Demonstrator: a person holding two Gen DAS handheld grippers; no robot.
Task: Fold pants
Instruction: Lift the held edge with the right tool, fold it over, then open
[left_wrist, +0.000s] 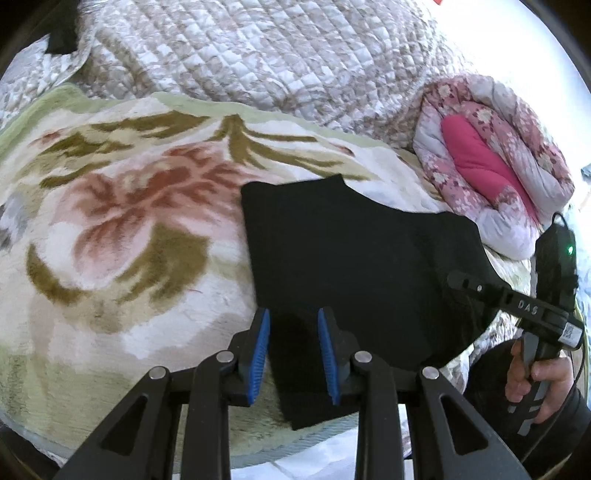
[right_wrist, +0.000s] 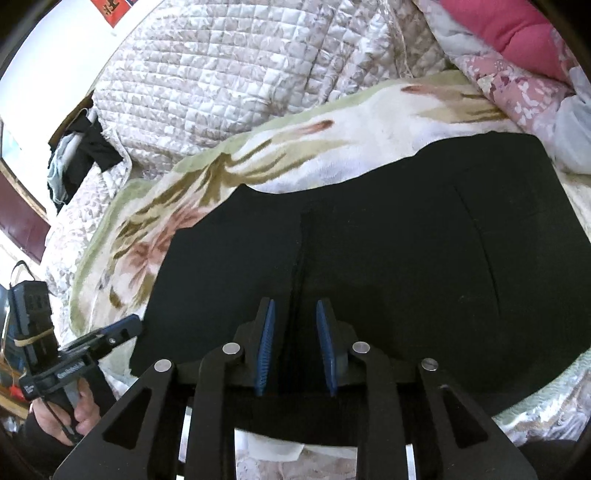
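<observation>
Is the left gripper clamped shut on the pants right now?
No, in the left wrist view the left gripper has its blue pads spread apart over the black pants, with a clear gap and no fabric pinched.

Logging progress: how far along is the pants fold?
Done: black pants lie flat on the floral blanket, apparently already folded into a compact shape. In hand: nothing; left gripper and right gripper hover with jaws open. Left: any final fold.

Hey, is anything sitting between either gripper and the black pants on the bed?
Nothing visible. The left gripper and the right gripper are both open right over the black fabric pants, which lie flat on the floral fleece blanket.
</observation>
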